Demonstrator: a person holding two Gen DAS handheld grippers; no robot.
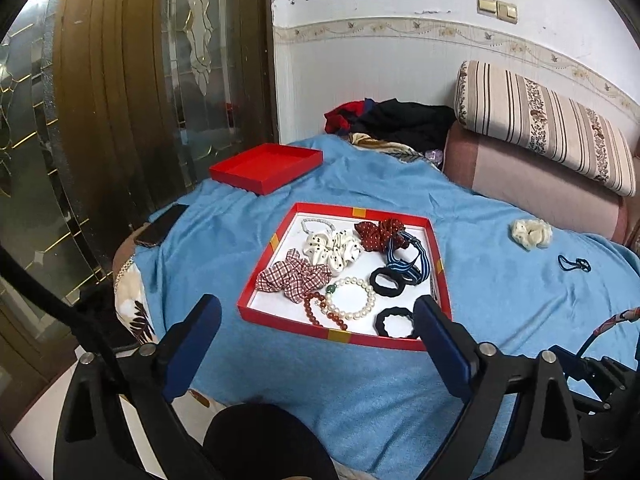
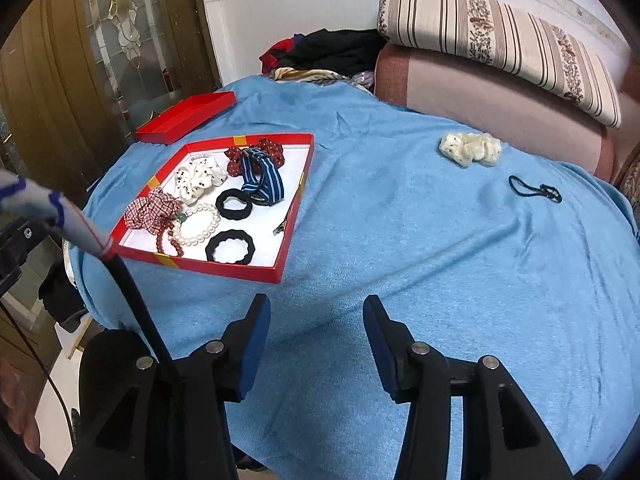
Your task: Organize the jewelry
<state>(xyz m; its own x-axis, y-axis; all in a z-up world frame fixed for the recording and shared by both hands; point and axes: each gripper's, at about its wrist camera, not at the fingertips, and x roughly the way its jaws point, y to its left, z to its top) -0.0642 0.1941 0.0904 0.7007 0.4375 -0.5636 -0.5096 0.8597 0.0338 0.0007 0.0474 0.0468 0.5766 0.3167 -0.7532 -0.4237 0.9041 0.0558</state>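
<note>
Blue towel [image 2: 400,240] covers the work surface. Right gripper [image 2: 316,344] hovers over bare cloth, jaws wide, empty; left gripper [image 1: 318,344] likewise wide, at the near edge of the red tray [image 2: 224,268] holding scrunchies and bead bracelets. Farther right, both loose: dark hair tie [image 2: 534,189], thin and limp, likely needs a pinch at its knot; cream scrunchie [image 2: 470,148], soft, light, grabbable anywhere across the bunch.

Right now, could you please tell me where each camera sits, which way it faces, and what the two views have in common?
Left wrist: on the left hand-held gripper, open, low before the red tray, facing the wall; both fingers show.
Right wrist: on the right hand-held gripper, open, over bare blue cloth, facing the sofa cushion; both fingers show.
Shared: tray, red lid, cream scrunchie, dark hair tie.
</note>
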